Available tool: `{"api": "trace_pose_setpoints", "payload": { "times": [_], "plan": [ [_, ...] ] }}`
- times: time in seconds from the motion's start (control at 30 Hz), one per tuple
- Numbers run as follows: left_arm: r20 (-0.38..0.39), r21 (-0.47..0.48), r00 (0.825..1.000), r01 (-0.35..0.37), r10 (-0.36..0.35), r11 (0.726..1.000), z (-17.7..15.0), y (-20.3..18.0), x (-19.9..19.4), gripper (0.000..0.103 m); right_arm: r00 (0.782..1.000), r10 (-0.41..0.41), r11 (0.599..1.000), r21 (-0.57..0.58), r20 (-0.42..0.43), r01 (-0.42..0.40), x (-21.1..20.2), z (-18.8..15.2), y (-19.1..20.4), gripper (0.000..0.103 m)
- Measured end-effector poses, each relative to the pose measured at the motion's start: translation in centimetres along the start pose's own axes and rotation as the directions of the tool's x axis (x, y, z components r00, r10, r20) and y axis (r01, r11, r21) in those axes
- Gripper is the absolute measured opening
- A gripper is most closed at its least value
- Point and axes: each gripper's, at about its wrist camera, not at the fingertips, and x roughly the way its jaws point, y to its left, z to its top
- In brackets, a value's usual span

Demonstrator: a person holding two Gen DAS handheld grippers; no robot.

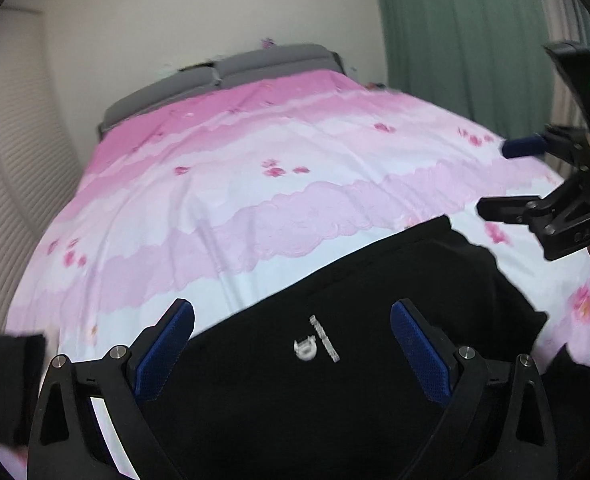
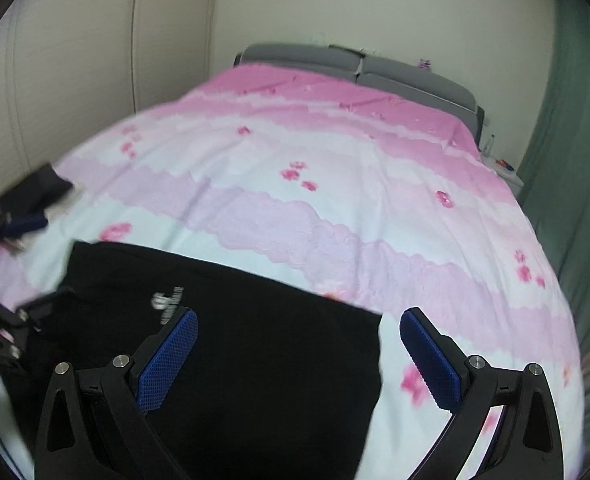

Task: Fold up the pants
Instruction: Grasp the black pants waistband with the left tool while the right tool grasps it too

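Flat, black pants [image 2: 231, 360] on bedspread [image 2: 335, 200]

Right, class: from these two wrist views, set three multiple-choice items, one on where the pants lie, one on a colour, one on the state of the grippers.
1. Where do the black pants lie?
A. on the bedspread, at its near end
B. on the floor
C. over the headboard

2. What colour are the pads of the left hand-held gripper?
A. red
B. blue
C. white

3. How do both grippers stand?
A. both shut on cloth
B. one open, one shut
C. both open, holding nothing

Answers:
1 A: the pants lie flat on the pink flowered bedspread, far from the grey headboard.
2 B: both pads are blue.
3 C: the jaws of the left one and of the right hand-held gripper are spread wide, nothing between them.
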Motion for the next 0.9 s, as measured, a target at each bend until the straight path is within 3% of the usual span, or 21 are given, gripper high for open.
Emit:
{"api": "trace_pose_setpoints", "payload": {
  "times": [0.27, 0.43, 0.6, 0.7, 0.87, 0.9],
  "plan": [
    [-0.083, 0.149, 0.993, 0.099, -0.087, 0.984, 0.7, -0.8, 9.3, 0.084, 0.988, 0.064, 0.984, -0.154, -0.137, -0.085, 10.3, 0.4, -1.7, 0.102],
    [-0.149, 0.183, 0.978, 0.175, -0.148, 0.967, 0.5, -0.6, 13.7, 0.071, 0.973, 0.11, 0.955, -0.251, -0.204, -0.16, 14.8, 0.0, -1.7, 0.102],
    [-0.21, 0.245, 0.958, 0.246, -0.197, 0.938, 0.3, 0.0, 16.4, 0.068, 0.955, 0.164, 0.901, -0.356, -0.246, -0.247, 17.4, 0.0, -0.5, 0.102],
    [-0.221, 0.289, 0.958, 0.242, -0.181, 0.926, 0.2, 0.6, 17.0, 0.068, 0.939, 0.181, 0.867, -0.404, -0.291, -0.292, 18.7, 0.1, 0.5, 0.101],
    [-0.282, 0.259, 0.931, 0.307, -0.233, 0.916, -0.1, 1.9, 18.5, 0.067, 0.925, 0.198, 0.821, -0.461, -0.323, -0.337, 19.7, 0.5, 1.7, 0.101],
    [-0.289, 0.239, 0.922, 0.33, -0.257, 0.913, -0.2, 2.2, 18.7, 0.062, 0.922, 0.202, 0.821, -0.456, -0.329, -0.343, 19.9, 0.7, 1.7, 0.101]
  ]
}}
